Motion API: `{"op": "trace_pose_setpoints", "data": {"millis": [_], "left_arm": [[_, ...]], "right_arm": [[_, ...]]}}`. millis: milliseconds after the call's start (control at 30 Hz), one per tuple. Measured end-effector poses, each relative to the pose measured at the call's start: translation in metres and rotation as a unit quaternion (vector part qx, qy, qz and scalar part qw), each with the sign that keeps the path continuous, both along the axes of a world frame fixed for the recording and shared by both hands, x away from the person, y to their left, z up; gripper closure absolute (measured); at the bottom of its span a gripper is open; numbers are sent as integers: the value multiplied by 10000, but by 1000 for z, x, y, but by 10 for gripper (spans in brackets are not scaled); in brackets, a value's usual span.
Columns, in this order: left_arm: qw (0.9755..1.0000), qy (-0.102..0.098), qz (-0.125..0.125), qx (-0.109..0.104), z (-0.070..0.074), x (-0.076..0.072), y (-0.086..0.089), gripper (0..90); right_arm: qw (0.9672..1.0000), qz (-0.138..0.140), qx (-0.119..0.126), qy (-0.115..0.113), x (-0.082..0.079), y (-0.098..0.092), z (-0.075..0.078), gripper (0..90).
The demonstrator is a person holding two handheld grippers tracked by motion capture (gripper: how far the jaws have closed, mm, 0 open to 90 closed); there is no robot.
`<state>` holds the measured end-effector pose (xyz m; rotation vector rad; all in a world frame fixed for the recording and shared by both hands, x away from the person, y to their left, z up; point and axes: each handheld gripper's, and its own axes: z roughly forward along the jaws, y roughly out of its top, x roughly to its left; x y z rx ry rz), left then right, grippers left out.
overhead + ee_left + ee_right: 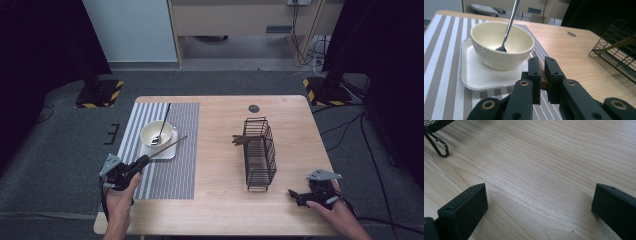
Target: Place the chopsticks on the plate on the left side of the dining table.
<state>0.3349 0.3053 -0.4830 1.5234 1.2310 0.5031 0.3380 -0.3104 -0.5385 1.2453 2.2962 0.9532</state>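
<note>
left gripper (pixel 540 65): jaws pinching a wooden chopstick (pixel 167 146) that slants over the white square plate (pixel 474 75), just beside the bowl (pixel 499 45) | right gripper (pixel 539 202): jaws spread wide over bare table (pixel 549 157), well apart from it

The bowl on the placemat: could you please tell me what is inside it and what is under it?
Inside the bowl a spoon leans on the rim, its tip on the bottom. Under it sits a square white plate; the plate's middle is covered by the bowl.

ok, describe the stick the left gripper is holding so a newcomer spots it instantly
Find the striped placemat on the table's left half. The brown chopstick slants over it beside the bowl, clamped in the left gripper. The other chopsticks lie in the wire rack.
</note>
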Motion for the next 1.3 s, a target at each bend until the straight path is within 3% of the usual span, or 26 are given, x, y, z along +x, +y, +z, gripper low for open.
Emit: {"op": "trace_pose_setpoints", "data": {"millis": [133, 533, 667, 1133, 1300], "left_arm": [[9998, 154, -22, -146, -7, 1, 4, 834], [9986, 468, -216, 102, -22, 6, 9, 831], [9974, 609, -257, 270, -27, 9, 9, 832], [9933, 992, -506, 312, -40, 14, 18, 835], [9909, 1127, -595, 422, -45, 15, 18, 833]], "right_arm": [[10000, -1, -2, -2, 0, 0, 0, 2], [10000, 0, 0, -1, 0, 0, 0, 2], [10000, 0, 0, -1, 0, 0, 0, 2], [10000, -1, 0, 0, 0, 0, 0, 2], [10000, -1, 1, 0, 0, 0, 0, 2]]}}
